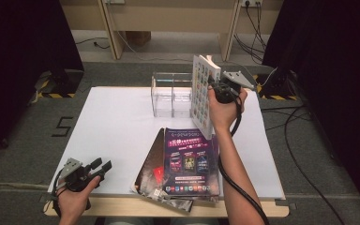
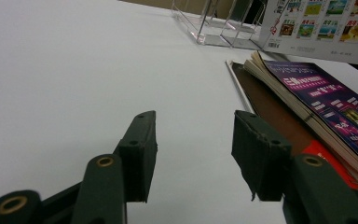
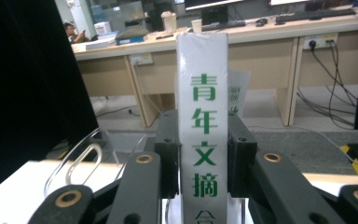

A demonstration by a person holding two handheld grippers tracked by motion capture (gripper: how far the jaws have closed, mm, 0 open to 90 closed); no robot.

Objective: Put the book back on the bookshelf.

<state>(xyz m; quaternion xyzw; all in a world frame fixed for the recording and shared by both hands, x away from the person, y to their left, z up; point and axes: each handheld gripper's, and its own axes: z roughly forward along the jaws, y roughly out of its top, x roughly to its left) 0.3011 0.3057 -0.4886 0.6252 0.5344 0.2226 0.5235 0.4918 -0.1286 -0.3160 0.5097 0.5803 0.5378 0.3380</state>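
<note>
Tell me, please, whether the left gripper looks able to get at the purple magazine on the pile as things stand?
Probably yes: the left gripper is open and holds nothing, and bare table separates it from the purple magazine, which lies uncovered atop the pile.

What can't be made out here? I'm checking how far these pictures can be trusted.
- Clear rack: right side hidden by the white book, high view.
- White book's lower spine: cut off by the bottom edge, right gripper view.
- Purple magazine: cover print too small to read, high view.
</note>
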